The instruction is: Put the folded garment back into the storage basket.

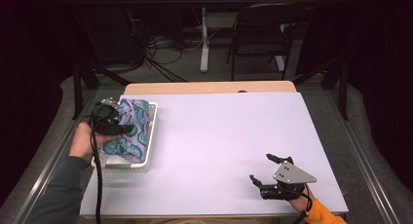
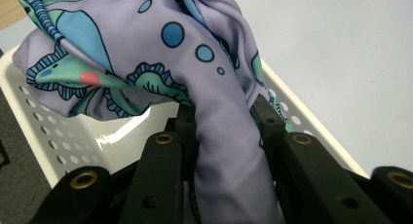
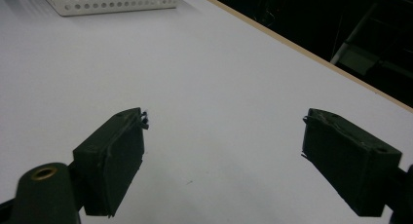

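A lilac cloth point(image 1: 130, 127) printed with blue and green shapes lies bunched in a white perforated basket point(image 1: 152, 136) at the table's left. My left gripper point(image 1: 127, 128) reaches over the basket and is shut on a fold of the cloth point(image 2: 221, 151), which runs between its two black jaws. At the table's front right, my right gripper point(image 1: 266, 168) rests low over the bare surface, jaws wide apart with nothing between them; its fingertips point(image 3: 122, 151) hover just above the white top.
The white tabletop point(image 1: 224, 146) stretches wide between the basket and the right gripper. The basket's corner point(image 3: 117, 1) lies far off in the right gripper view. Beyond the table's far wooden edge stand a dark chair point(image 1: 260, 36) and floor cables point(image 1: 160, 58).
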`<action>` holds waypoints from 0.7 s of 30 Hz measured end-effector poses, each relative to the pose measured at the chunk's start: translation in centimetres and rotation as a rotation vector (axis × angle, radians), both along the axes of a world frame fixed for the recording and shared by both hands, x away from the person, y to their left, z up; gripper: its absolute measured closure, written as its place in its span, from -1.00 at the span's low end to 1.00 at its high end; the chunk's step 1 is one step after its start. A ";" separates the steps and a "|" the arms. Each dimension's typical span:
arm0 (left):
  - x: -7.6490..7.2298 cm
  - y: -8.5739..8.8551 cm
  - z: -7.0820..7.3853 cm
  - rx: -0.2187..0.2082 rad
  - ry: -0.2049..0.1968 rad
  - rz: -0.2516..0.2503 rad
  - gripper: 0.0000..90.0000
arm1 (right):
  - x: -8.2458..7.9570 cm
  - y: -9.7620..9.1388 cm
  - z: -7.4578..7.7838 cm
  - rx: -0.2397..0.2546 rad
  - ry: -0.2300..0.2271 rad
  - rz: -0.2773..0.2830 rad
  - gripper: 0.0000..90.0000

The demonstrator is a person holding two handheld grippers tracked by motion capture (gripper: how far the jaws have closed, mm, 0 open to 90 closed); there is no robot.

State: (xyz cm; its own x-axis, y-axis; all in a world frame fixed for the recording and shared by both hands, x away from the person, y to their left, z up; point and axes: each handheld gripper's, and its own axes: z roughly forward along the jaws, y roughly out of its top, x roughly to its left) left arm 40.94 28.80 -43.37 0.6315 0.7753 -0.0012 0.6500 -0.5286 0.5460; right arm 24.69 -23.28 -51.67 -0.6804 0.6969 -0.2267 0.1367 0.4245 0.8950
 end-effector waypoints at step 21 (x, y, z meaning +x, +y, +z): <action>0.9 -0.4 -2.2 0.024 0.056 -0.001 0.58 | 0.0 0.0 0.0 -0.001 0.001 -0.006 -0.67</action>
State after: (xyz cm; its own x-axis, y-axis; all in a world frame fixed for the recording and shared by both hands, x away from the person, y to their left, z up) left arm 41.80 28.37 -45.61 0.6316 0.7751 -0.0183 0.6790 -0.5416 0.4956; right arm 24.72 -23.28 -51.68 -0.6763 0.7007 -0.2272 0.1397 0.4249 0.8944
